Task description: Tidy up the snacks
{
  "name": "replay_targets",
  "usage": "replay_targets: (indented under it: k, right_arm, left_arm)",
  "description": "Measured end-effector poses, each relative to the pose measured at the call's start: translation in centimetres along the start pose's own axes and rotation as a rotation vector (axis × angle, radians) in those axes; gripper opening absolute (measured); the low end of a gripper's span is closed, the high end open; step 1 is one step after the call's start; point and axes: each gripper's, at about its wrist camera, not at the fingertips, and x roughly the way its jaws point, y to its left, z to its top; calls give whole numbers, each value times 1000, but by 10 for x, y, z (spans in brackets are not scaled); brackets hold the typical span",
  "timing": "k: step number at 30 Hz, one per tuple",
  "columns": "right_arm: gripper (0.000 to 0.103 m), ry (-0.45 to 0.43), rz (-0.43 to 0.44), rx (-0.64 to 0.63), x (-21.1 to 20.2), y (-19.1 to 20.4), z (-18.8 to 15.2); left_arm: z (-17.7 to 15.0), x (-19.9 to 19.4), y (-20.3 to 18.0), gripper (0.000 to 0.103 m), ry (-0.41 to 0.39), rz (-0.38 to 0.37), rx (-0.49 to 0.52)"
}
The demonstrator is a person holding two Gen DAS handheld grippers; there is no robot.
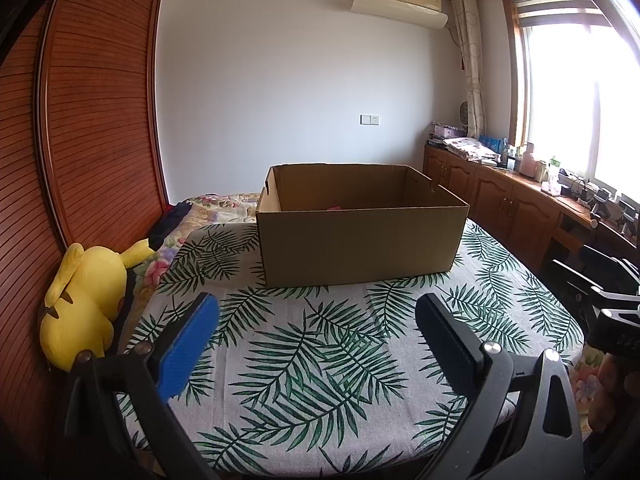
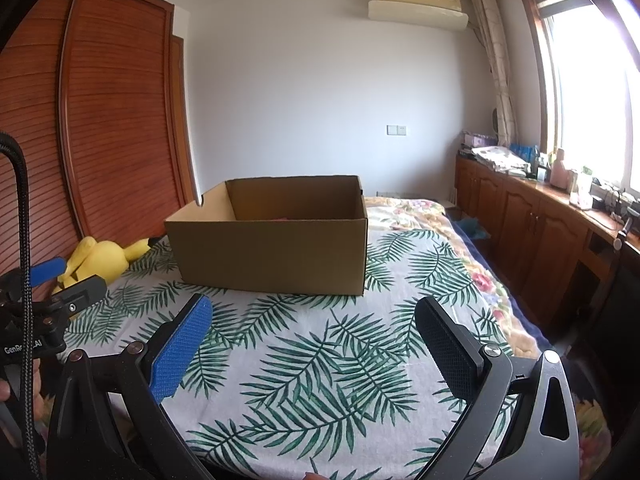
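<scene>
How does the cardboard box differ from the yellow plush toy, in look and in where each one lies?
The cardboard box is brown, stiff and straight-sided; the yellow plush toy is bright, soft and rounded. The box stands upright with its top open on the leaf-print cloth; the toy lies slumped off the cloth, beside the wooden wardrobe. The box looks clearly larger than the toy. Neither gripper touches either one.

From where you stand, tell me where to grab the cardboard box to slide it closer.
Pinch the near wall's top edge of the cardboard box from above: it is open-topped, flaps gone, and that thin upright wall faces both open grippers, left gripper and right gripper.
</scene>
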Motion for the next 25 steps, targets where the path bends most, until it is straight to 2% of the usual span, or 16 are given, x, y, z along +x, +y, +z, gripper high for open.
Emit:
replay_targets:
  k: [25]
  right_arm:
    - [103, 0, -2, 5, 2, -1, -1]
  left_arm:
    - [-2, 0, 1, 100, 5, -1, -6]
